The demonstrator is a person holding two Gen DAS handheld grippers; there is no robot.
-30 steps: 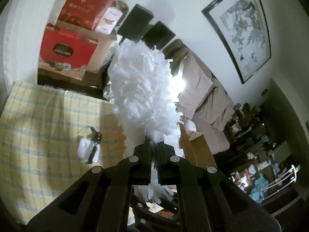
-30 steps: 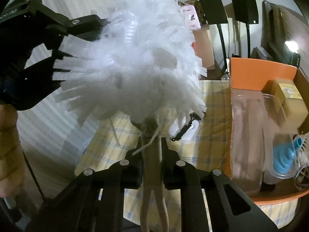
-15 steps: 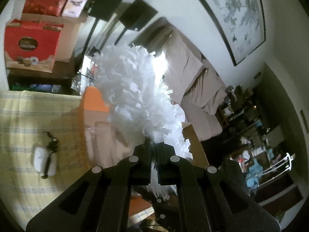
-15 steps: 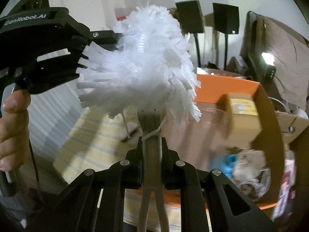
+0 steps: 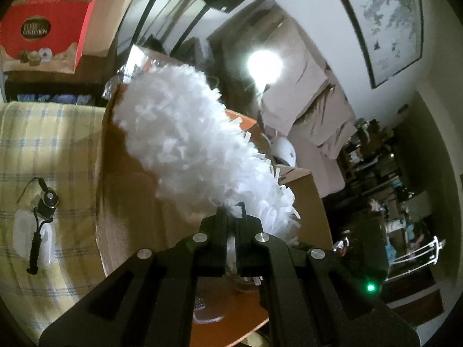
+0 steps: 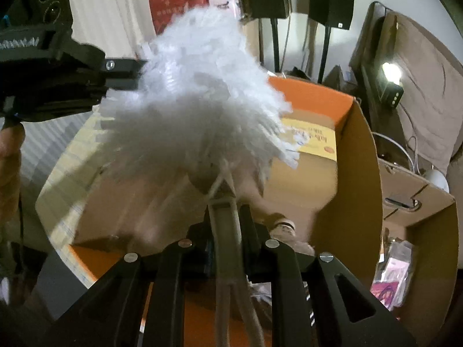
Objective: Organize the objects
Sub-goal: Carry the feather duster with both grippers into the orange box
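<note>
Duster point(image 6: 199, 110), fluffy white shredded head, beige handle in right tongs point(image 6: 224, 225), head in left tongs point(image 5: 231, 225)

The red box point(image 5: 43, 33), standing above the far edge of the yellow checked tabletop point(image 5: 43, 150) in the left wrist view, carries a dark oval label whose lower line reads "COLLECTION"; the line above it is too blurred to make out. In the right wrist view, white lettering on the left hand-held gripper point(image 6: 127, 70) and red print on the yellow box point(image 6: 315, 141) inside the orange carton point(image 6: 358, 150) are both too smeared to read.
</note>
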